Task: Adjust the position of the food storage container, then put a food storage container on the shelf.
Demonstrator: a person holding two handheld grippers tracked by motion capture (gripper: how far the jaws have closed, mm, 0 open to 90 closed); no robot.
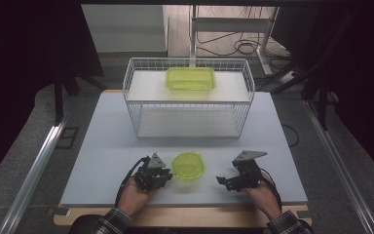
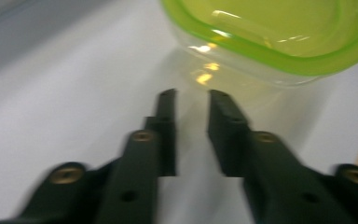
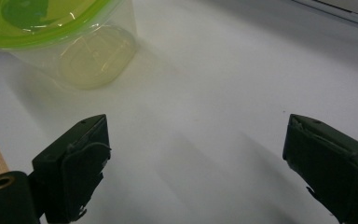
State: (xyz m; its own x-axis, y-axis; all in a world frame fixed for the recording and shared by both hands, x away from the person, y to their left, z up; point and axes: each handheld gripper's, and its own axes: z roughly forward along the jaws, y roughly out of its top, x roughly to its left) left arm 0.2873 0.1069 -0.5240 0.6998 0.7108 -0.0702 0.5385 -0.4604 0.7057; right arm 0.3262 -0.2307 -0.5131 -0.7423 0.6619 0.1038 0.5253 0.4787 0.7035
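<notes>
Sits on the white table (image 1: 102, 161) between the two grippers, just ahead of the left gripper (image 2: 191, 100)'s narrowly parted jaws and well off the right gripper (image 3: 196, 154)'s wide-open ones: a round lidded container (image 1: 188, 166), likely light, thin-walled, slippery, best pinched under the green rim.

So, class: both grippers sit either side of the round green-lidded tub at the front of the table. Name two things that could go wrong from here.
1. The left gripper is nearly closed and almost against the round tub; pushing forward could shove the light tub along the table instead of gripping it.
2. The right gripper is wide open and apart from the tub, so the tub's far side is unsupported; it may slide or tip.
</notes>
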